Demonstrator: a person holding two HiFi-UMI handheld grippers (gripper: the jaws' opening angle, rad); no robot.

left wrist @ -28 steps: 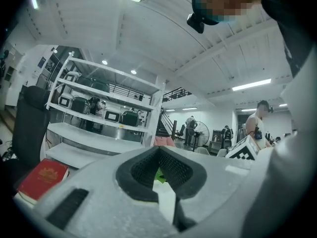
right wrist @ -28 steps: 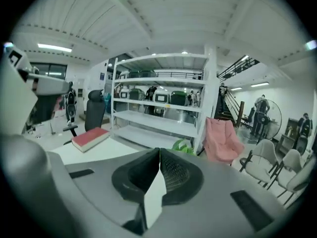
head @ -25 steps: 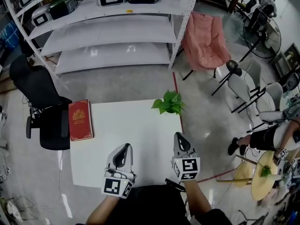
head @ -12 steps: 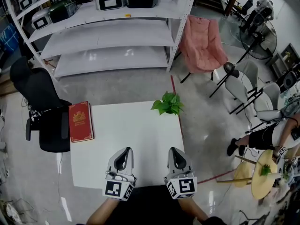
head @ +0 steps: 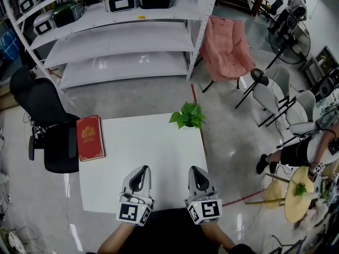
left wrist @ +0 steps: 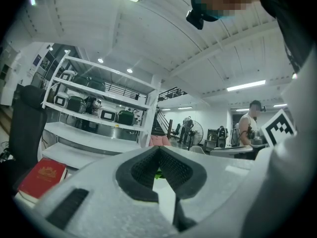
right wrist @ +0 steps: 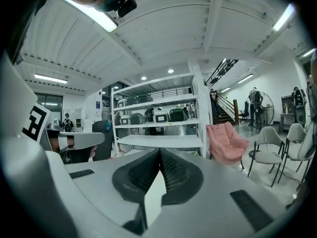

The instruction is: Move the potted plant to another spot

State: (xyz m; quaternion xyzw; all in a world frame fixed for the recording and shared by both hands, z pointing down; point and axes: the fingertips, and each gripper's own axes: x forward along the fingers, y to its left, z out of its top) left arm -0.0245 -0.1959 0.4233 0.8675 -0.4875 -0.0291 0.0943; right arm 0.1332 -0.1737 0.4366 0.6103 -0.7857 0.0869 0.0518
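Potted plant [head: 187,116] stands at the tabletop's [head: 137,142] far right corner in head view; left gripper [head: 141,171] and right gripper [head: 195,170] are at the near edge. Left gripper view: jaws closed tip to tip, nothing held. Right gripper view: likewise closed, empty.

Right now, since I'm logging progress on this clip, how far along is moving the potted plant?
Done: nothing yet. The potted plant stands untouched at the far right corner of the white table. In hand: nothing. The left gripper and right gripper sit at the near edge, jaws together and empty. Left: open a gripper, reach across, grasp the plant, lift it and set it down elsewhere on the table.
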